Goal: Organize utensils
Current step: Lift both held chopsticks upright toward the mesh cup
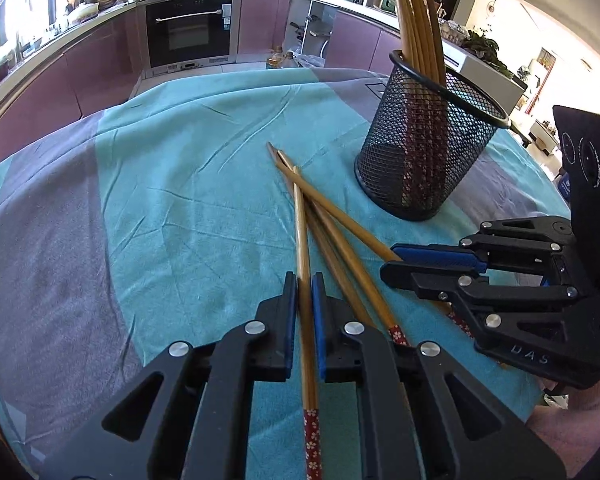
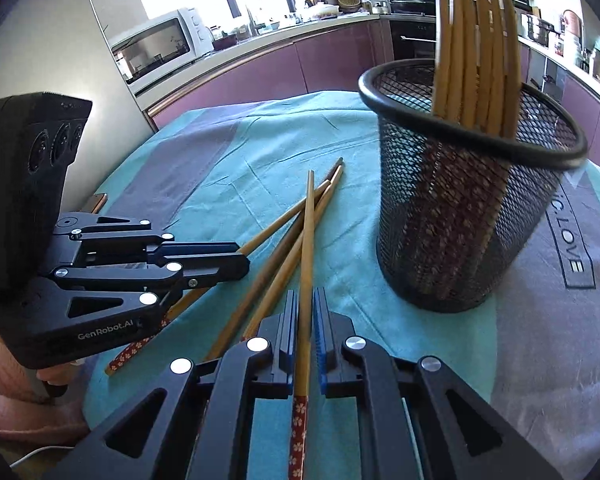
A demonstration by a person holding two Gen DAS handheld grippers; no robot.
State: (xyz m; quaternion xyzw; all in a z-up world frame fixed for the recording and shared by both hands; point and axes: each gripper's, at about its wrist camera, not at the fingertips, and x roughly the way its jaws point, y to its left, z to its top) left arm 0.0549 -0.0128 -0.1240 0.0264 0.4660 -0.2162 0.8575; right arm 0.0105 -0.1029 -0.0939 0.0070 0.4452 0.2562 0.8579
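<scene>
We see our left tool (image 1: 304,292) pinching one chopstick (image 1: 301,240), left of the mesh cup (image 1: 424,152); two loose chopsticks (image 1: 332,236) lie crossed on the teal cloth (image 1: 160,200) covering the surface, just before that cup; our right tool (image 2: 306,308) pinches another chopstick (image 2: 308,240); more chopsticks (image 1: 416,20) stand inside the cup.

Black gripper (image 1: 304,292) linkage, blue pads, silver screws
</scene>
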